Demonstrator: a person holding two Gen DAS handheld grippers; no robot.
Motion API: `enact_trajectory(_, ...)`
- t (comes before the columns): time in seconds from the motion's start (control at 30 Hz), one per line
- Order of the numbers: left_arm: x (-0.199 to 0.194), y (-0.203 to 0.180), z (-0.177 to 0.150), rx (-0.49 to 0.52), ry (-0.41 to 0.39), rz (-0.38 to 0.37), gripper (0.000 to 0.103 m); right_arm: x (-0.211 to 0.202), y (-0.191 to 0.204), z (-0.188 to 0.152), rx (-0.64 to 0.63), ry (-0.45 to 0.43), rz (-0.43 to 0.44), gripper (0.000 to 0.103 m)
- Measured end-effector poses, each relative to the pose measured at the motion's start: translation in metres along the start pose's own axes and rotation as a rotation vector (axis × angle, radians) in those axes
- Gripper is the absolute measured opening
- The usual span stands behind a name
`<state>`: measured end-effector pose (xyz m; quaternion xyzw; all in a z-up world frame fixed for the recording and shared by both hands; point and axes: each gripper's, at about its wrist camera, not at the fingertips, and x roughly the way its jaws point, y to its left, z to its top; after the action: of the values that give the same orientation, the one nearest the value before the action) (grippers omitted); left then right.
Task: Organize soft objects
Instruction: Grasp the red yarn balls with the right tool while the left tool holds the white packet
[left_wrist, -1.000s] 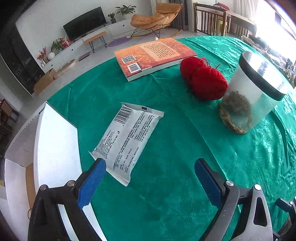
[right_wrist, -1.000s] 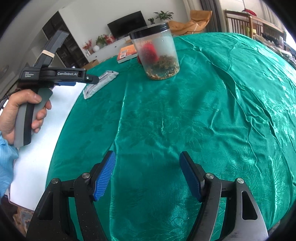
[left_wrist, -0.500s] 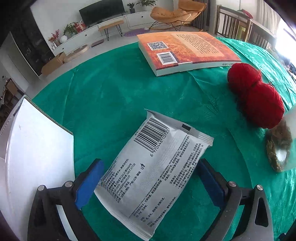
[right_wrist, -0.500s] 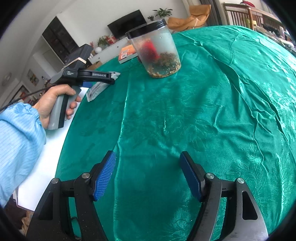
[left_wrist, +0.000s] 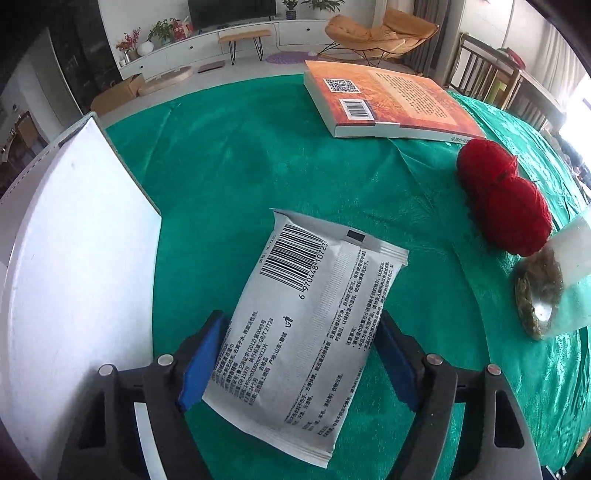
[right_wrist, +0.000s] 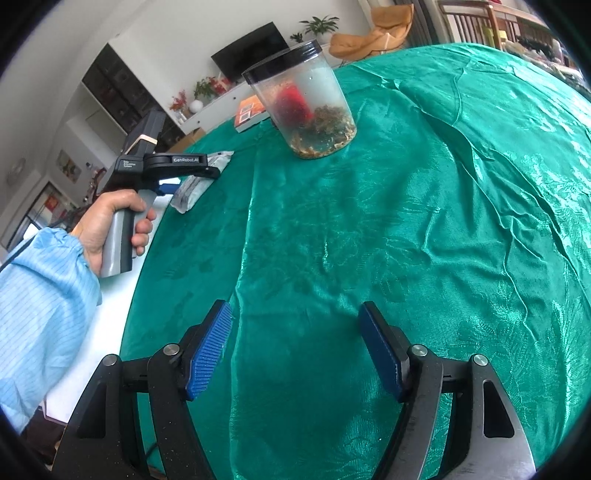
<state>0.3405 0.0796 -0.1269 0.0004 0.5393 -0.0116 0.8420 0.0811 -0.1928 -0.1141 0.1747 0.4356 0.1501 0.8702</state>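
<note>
1. The left tongs (left_wrist: 295, 354) stand astride a white sachet (left_wrist: 314, 325) that lies flat on the counter, barcode side up. Their jaws have just been closing with the sachet between them; each blue pad now sits against a long edge of the pack, so they look clamped on it.
2. From the right wrist view the left tongs (right_wrist: 192, 173) show from the side, held by a hand (right_wrist: 110, 221) in a light blue sleeve (right_wrist: 40, 295), with the sachet (right_wrist: 195, 181) under their tips near the counter's left edge.
3. The right tongs (right_wrist: 295, 347) hang apart with nothing between the pads, over bare cloth, tilted downward, well apart from all the objects.
4. The counter (left_wrist: 240, 177) is covered by a shiny green cloth with creases. At its left edge lies a flat white board (left_wrist: 74, 258), just beside the sachet.
5. Two balls of red yarn (left_wrist: 502, 199) lie touching each other to the right of the sachet. Just beyond them is an orange paperback book (left_wrist: 391, 99), back cover up.
6. A clear plastic jar (right_wrist: 303, 103) with a black lid stands upright near the yarn, with dried brownish matter at its bottom; the red yarn shows through its wall.
7. The room behind holds a dark television (left_wrist: 231, 11) over a long white cabinet, potted plants, an orange lounge chair (left_wrist: 376, 31) and wooden dining chairs by a bright window.
</note>
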Motion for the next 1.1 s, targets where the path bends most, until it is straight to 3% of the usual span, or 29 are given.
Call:
enact_trajectory(0.2, -0.021, -0.007, -0.045, 0.027, 0.037, -0.010, 0.078, -0.002, -0.020, 0.022, 0.041, -0.035, -0.007, 0.075)
enact_trajectory(0.3, -0.027, -0.006, -0.057, 0.025, 0.048, -0.019, 0.078, 0.002, -0.055, 0.070, 0.030, -0.104, -0.140, 0.075)
enact_trajectory(0.4, -0.031, -0.005, -0.064, 0.035, 0.038, -0.018, 0.078, 0.021, -0.101, 0.130, 0.067, -0.101, -0.238, 0.075)
enact_trajectory(0.47, -0.031, -0.005, -0.066, 0.038, 0.024, -0.016, 0.079, 0.040, -0.118, 0.167, 0.049, -0.076, -0.263, 0.075)
enact_trajectory(0.6, -0.030, -0.007, -0.069, 0.037, 0.014, -0.018, 0.080, 0.072, -0.106, 0.211, -0.122, -0.064, -0.241, 0.075)
enact_trajectory(0.73, -0.030, -0.008, -0.071, 0.040, 0.009, -0.019, 0.080, 0.099, -0.091, 0.213, -0.242, -0.007, -0.142, 0.075)
enact_trajectory(0.93, -0.031, -0.008, -0.074, 0.043, -0.007, -0.020, 0.081, 0.099, -0.045, 0.177, -0.434, -0.002, -0.018, 0.073)
enact_trajectory(1.03, -0.032, -0.007, -0.076, 0.046, -0.012, -0.021, 0.081, 0.100, -0.024, 0.160, -0.502, 0.059, 0.063, 0.072)
enact_trajectory(1.1, -0.033, -0.007, -0.076, 0.042, -0.009, -0.020, 0.081, 0.094, -0.019, 0.152, -0.515, 0.051, 0.041, 0.071)
